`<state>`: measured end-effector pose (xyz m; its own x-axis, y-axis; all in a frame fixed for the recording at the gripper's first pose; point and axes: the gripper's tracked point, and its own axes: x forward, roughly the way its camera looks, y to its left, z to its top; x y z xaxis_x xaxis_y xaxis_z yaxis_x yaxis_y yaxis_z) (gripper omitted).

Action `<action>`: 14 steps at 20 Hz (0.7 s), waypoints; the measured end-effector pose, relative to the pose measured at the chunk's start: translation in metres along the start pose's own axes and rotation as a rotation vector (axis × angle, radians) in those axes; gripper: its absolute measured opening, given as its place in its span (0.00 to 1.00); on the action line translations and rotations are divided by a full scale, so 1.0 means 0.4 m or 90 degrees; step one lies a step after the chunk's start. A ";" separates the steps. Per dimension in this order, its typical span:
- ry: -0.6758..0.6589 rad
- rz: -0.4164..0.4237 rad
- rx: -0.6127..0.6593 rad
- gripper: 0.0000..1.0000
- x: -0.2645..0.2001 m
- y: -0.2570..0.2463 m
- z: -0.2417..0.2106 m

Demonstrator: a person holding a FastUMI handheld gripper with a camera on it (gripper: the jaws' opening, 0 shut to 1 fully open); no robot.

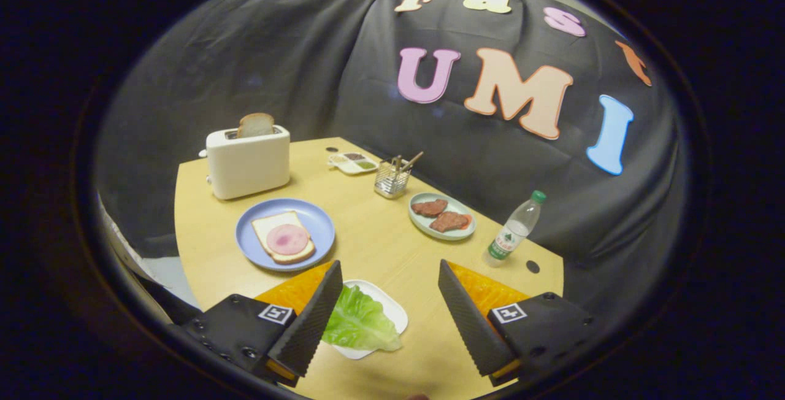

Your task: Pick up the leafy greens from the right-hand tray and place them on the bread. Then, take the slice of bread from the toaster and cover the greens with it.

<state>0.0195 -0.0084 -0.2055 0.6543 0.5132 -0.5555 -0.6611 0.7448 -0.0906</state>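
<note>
Your gripper [390,308] holds its fingers wide apart, gripping nothing. The leafy greens [359,324] lie on the white tray [392,308], just inside the left finger. Centre both fingers over the leaf, drop low, pinch it gently; the bread [283,238] waits on the blue plate [319,219] beyond the tray.

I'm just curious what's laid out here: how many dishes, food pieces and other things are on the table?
Dishes: 4, namely blue plate, green plate, white tray, sauce dish
Food pieces: 6
Toaster: 1
Utensil basket: 1
Bottle: 1
Total: 13
</note>
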 end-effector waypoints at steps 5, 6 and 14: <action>0.051 0.058 -0.033 1.00 0.053 0.040 -0.067; 0.062 0.069 -0.040 1.00 0.064 0.048 -0.081; 0.146 0.125 -0.055 1.00 0.146 0.090 -0.209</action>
<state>0.0034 0.0126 -0.3103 0.4177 0.5263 -0.7407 -0.8015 0.5973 -0.0276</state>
